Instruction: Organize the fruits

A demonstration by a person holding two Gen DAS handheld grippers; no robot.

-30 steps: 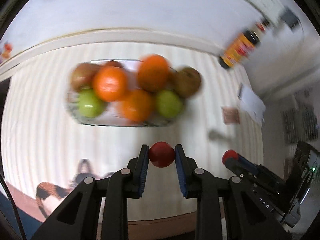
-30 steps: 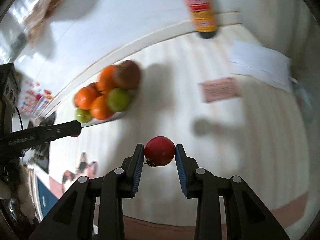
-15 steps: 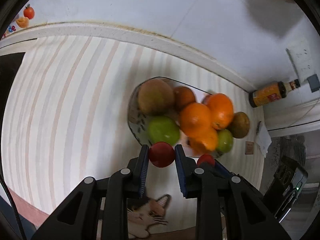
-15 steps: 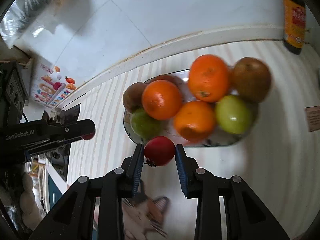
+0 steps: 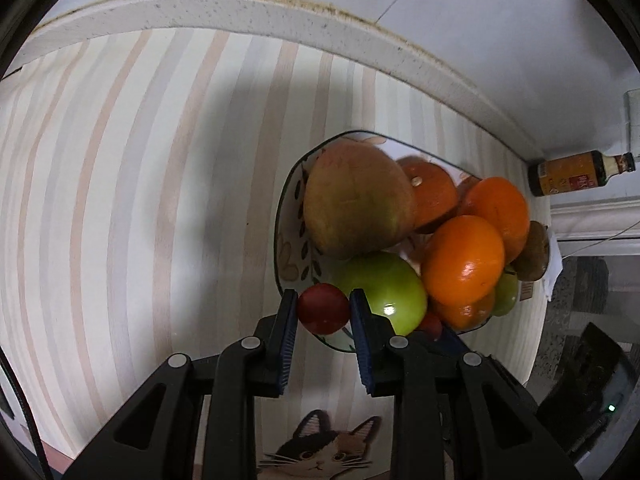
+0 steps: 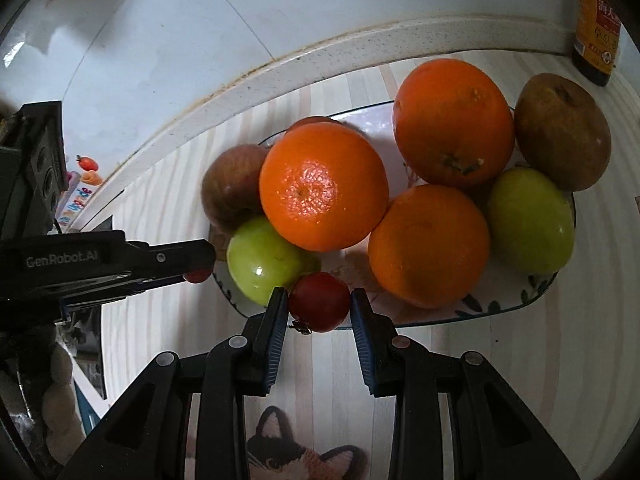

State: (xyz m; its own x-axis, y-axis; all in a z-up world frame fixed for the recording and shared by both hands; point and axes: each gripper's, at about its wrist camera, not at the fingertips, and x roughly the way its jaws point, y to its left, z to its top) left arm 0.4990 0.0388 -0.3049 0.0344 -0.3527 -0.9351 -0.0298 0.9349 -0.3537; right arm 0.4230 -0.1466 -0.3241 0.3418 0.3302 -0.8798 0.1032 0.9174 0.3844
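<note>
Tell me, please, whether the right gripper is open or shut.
Shut: the right gripper holds a small red fruit between both blue pads, at the plate's near rim.

Colours around the two grippers

Red small fruit (image 5: 322,309) between blue pads (image 5: 287,340); just ahead, green apples (image 5: 382,294), orange oranges (image 6: 323,186), brownish fruit (image 6: 562,131) in white plate (image 5: 289,256) with dark leaf print; beneath, cream cloth (image 5: 140,200) striped beige and grey, calico cat print (image 6: 280,446).
</note>
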